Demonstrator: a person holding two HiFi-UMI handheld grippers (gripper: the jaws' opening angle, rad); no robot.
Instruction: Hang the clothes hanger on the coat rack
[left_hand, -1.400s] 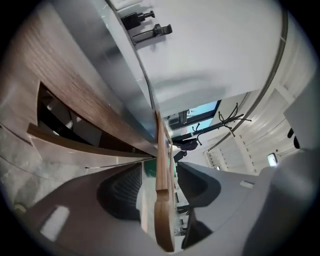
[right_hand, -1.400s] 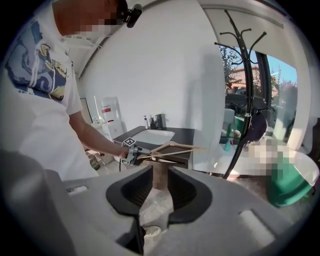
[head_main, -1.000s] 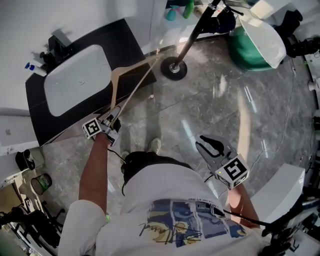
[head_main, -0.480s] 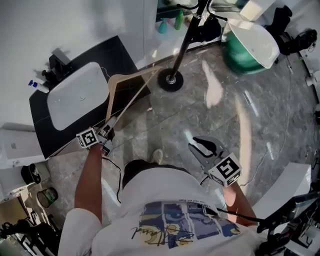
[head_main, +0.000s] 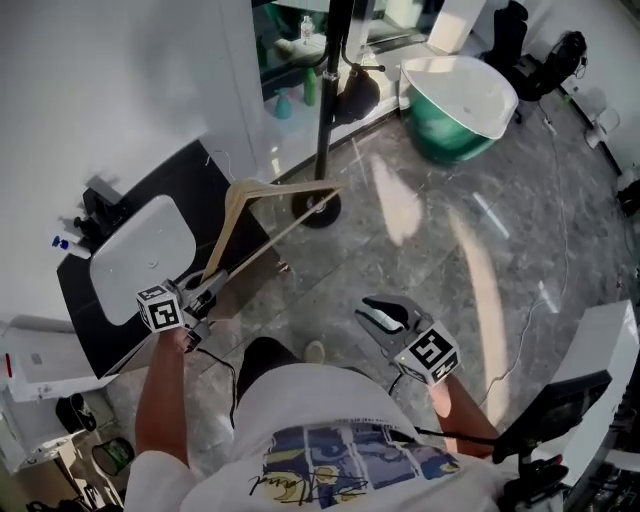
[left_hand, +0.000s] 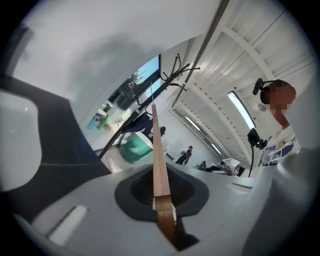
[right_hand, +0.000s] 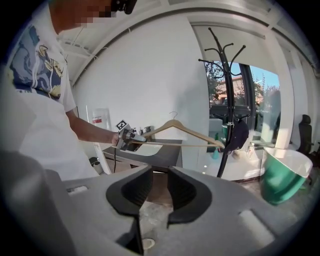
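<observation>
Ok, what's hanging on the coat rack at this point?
Only a dark item hangs partway down the coat rack; its top hooks look bare. The wooden hanger is not on it, clamped at one end in the left gripper. The rack's far side is hidden.

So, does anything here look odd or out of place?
Only the wooden hanger: the left gripper has its jaws shut on one end, so it juts out in mid-air, not on the coat rack. Nothing looks spilled.

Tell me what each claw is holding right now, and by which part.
The left claw grips the wooden hanger by one end corner, where shoulder arm and bottom bar meet. The right claw holds nothing; its jaws stand apart.
</observation>
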